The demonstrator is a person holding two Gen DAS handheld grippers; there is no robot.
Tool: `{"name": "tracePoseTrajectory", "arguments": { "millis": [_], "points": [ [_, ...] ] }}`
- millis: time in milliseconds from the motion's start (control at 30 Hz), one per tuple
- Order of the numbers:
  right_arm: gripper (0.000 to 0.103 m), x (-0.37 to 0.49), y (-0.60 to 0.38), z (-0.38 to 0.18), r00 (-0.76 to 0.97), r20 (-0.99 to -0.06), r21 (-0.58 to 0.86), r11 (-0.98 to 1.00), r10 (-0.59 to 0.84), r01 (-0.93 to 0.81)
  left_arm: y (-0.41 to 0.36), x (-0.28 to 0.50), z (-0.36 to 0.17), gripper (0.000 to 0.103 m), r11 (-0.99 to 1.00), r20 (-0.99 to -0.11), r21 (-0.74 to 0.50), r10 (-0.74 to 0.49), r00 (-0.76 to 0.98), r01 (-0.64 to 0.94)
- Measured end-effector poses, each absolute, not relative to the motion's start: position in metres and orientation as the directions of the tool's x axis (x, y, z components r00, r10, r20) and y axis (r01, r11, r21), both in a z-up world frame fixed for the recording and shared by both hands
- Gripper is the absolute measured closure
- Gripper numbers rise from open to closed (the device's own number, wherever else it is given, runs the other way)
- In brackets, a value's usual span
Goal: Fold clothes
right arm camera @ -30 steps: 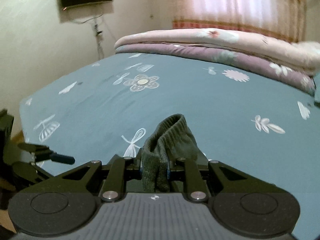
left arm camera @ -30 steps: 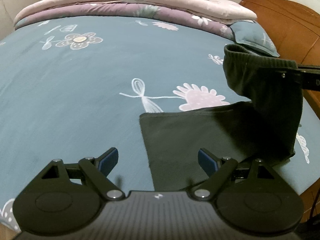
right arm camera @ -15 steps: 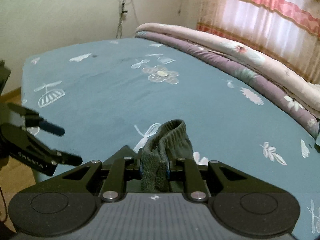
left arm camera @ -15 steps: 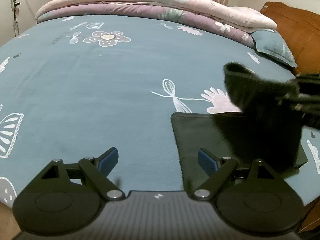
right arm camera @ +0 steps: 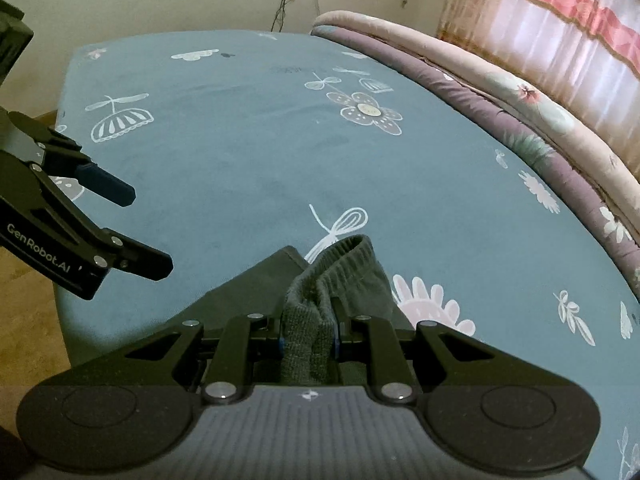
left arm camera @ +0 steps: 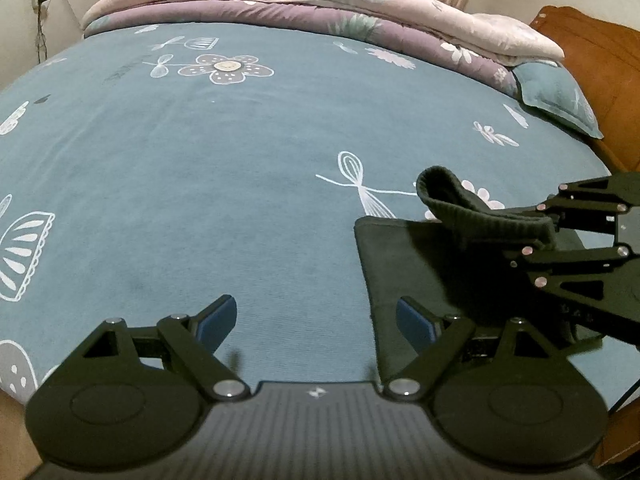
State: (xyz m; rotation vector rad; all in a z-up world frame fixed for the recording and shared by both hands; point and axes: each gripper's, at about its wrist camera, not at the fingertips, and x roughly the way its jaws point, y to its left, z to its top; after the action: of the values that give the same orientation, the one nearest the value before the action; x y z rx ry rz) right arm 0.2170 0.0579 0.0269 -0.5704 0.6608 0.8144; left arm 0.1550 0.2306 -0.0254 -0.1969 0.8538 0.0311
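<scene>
While spread on blue flower-print bedsheet (left arm camera: 224,184): dark green knit garment (left arm camera: 404,264), flat at 4 o'clock of left wrist view, ribbed cuff (right arm camera: 310,320) lifted clear. Right gripper (right arm camera: 308,334): jaws nearly shut, pinching ribbed cuff. Left gripper (left arm camera: 316,320): jaws wide, holding nothing, poised over garment's near edge. Folded quilts (left arm camera: 320,4) at 12 o'clock.

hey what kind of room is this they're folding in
Most likely a bedroom: the dark garment lies on a bed with a blue floral sheet, folded quilts stacked along its far edge, and a curtained window behind.
</scene>
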Motion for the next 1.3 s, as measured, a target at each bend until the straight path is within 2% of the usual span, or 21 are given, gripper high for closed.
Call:
{"name": "tracePoseTrajectory", "arguments": {
  "millis": [167, 433, 467, 533, 600, 700, 800, 900, 1033, 1133, 1300],
  "points": [
    [0.079, 0.221, 0.064, 0.025, 0.494, -0.733, -0.201, 0.544, 0.468, -0.814, 0.232, 0.156, -0.027, 0.016, 0.979, -0.751, -0.17, -0.058, 0.658, -0.108],
    [0.078, 0.226, 0.078, 0.014, 0.409, -0.761, -0.108, 0.523, 0.504, -0.846, 0.235, 0.157, -0.027, 0.016, 0.979, -0.754, -0.166, -0.047, 0.655, -0.121],
    [0.074, 0.228, 0.081, 0.01, 0.392, -0.776, -0.098, 0.52, 0.493, -0.849, 0.236, 0.157, -0.027, 0.016, 0.978, -0.754, -0.166, -0.046, 0.655, -0.122],
    [0.059, 0.231, 0.082, 0.004, 0.343, -0.797, -0.046, 0.516, 0.497, -0.855, 0.237, 0.156, -0.027, 0.016, 0.978, -0.755, -0.168, -0.046, 0.655, -0.124],
    [0.049, 0.234, 0.08, 0.003, 0.294, -0.801, 0.014, 0.508, 0.521, -0.862, 0.238, 0.156, -0.025, 0.016, 0.978, -0.752, -0.168, -0.047, 0.657, -0.123],
    [0.049, 0.241, 0.063, 0.019, 0.267, -0.763, 0.09, 0.505, 0.589, -0.858, 0.238, 0.16, -0.021, 0.016, 0.98, -0.747, -0.161, -0.046, 0.663, -0.114],
    [0.049, 0.252, 0.031, 0.04, 0.332, -0.719, 0.105, 0.567, 0.611, -0.817, 0.232, 0.169, -0.016, 0.016, 0.984, -0.733, -0.158, -0.064, 0.677, -0.079],
    [0.049, 0.265, -0.016, 0.056, 0.441, -0.704, 0.068, 0.67, 0.557, -0.739, 0.214, 0.184, -0.009, 0.016, 0.986, -0.712, -0.164, -0.123, 0.691, 0.007],
    [0.049, 0.272, -0.081, 0.056, 0.551, -0.727, 0.005, 0.806, 0.409, -0.592, 0.176, 0.213, -0.004, 0.016, 0.969, -0.684, -0.175, -0.248, 0.687, 0.175],
    [0.049, 0.264, -0.126, 0.043, 0.59, -0.759, -0.053, 0.876, 0.277, -0.479, 0.142, 0.235, -0.009, 0.016, 0.938, -0.675, -0.174, -0.336, 0.657, 0.3],
    [0.049, 0.237, -0.181, 0.025, 0.59, -0.792, -0.068, 0.939, 0.155, -0.338, 0.1, 0.259, -0.026, 0.016, 0.881, -0.678, -0.188, -0.436, 0.592, 0.433]
  ]
}}
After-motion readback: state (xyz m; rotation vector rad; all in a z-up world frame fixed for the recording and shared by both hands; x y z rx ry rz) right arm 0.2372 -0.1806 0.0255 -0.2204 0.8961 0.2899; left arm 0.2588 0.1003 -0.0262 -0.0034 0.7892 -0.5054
